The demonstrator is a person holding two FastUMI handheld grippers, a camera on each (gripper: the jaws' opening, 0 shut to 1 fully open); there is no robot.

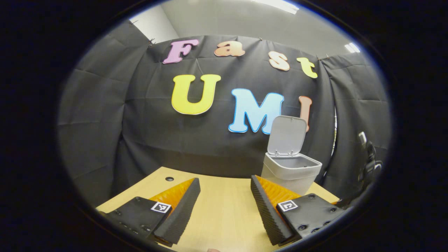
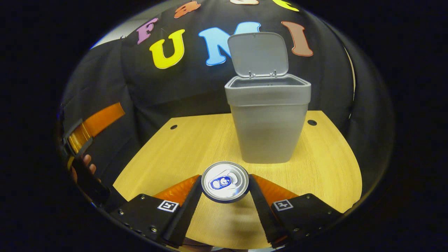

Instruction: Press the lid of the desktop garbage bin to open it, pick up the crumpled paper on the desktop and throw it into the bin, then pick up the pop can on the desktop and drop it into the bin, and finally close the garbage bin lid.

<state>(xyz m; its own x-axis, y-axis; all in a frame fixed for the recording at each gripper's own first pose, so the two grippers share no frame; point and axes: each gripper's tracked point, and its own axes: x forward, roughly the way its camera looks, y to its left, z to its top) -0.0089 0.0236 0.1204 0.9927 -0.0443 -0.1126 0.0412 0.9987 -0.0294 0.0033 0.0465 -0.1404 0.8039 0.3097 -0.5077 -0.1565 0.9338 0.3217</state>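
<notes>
Right gripper view: right claw clamped on upright silver aluminium pop can, long axis vertical, above light wooden desk, with open-lidded grey plastic bin straight ahead and its mouth higher; left claw spread empty, farther off.

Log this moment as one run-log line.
bin lid: open | right gripper: shut on pop can | left gripper: open | crumpled paper: not on desktop

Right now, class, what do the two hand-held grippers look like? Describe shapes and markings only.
Each hand-held gripper, left and right, has two wedge-shaped fingers with ribbed faces, mounted on flat plates studded with screws. Every plate carries a small square black-and-white tag.
</notes>
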